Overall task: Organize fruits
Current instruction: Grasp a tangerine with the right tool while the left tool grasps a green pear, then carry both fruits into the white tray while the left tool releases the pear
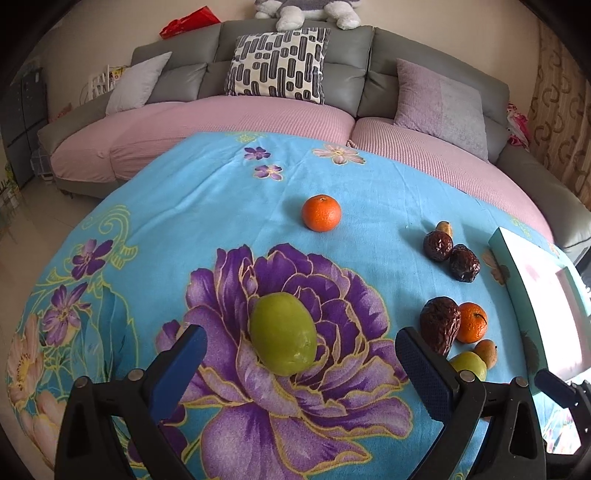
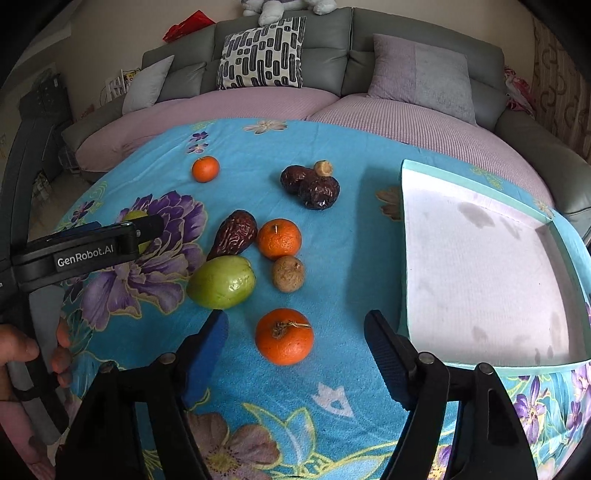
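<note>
Left wrist view: left gripper (image 1: 300, 363) gapes wide around one green fruit (image 1: 283, 334) on the floral cloth (image 1: 207, 206), not touching. Right wrist view: right gripper (image 2: 295, 345) wide, empty, straddling one orange (image 2: 284, 336); three oranges, two green fruits, three dark dates, box (image 2: 480, 266) alongside.

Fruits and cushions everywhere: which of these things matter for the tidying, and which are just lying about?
For the job: oranges, green fruits, dark wrinkled fruits, small brown fruit, empty box.

Lying about: patterned cushion, plush toy, sofa.
</note>
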`<action>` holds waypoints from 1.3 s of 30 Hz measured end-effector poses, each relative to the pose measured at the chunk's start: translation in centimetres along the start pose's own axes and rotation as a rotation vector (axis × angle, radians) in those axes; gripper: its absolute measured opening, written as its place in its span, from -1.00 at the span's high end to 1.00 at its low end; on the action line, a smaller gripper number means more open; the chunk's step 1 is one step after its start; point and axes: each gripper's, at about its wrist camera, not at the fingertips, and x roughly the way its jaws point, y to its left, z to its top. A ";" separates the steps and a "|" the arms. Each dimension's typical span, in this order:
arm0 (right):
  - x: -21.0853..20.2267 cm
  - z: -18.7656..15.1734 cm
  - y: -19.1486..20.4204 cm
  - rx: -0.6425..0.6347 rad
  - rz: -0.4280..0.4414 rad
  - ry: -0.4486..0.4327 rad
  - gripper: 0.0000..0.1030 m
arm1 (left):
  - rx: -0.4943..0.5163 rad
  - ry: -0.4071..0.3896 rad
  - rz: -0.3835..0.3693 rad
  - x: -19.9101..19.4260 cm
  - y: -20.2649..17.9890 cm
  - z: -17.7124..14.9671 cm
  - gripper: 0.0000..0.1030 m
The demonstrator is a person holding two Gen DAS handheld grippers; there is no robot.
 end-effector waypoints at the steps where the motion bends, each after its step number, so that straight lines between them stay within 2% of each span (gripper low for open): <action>1: 0.1 -0.1 0.1 -0.004 0.002 0.006 -0.39 | -0.016 0.007 0.007 0.2 0.3 -0.1 -1.00; 3: 0.4 -0.2 0.3 -0.009 0.005 0.013 -0.37 | -0.032 0.004 0.009 0.3 0.7 -0.2 -0.94; 6: 1.0 -0.4 0.4 -0.002 0.024 0.040 0.02 | -0.042 0.008 -0.011 0.6 0.8 -0.2 -0.72; 10: 1.0 -0.5 0.4 -0.009 0.035 0.044 0.17 | -0.053 0.014 -0.046 0.9 0.8 -0.3 -0.63; 11: 0.9 -0.5 0.4 -0.008 0.033 0.043 0.20 | -0.058 0.019 -0.067 1.0 0.9 -0.3 -0.51; 13: 0.8 -0.5 0.2 -0.002 0.034 0.042 0.27 | -0.060 0.033 -0.093 1.4 0.7 -0.4 -0.41; 16: 0.8 -0.4 0.1 0.003 0.038 0.042 0.28 | -0.053 0.032 -0.089 1.5 0.6 -0.5 -0.15; 17: 0.8 -0.4 0.1 0.003 0.039 0.041 0.28 | -0.054 0.023 -0.083 1.4 0.6 -0.4 0.06; 18: 0.9 -0.4 0.2 0.002 0.042 0.040 0.28 | -0.055 0.014 -0.080 1.2 0.7 -0.4 0.19; 26: 0.5 -0.2 0.2 0.003 0.049 0.023 0.29 | -0.059 0.017 -0.094 1.0 0.9 -0.5 0.19; 30: -0.1 0.1 -0.3 0.023 0.046 -0.011 0.29 | -0.086 -0.005 -0.135 0.2 1.1 -0.3 0.19; 39: -3.5 1.5 -3.0 0.092 -0.001 -0.162 0.29 | -0.041 -0.081 -0.189 -3.1 -1.3 1.5 0.19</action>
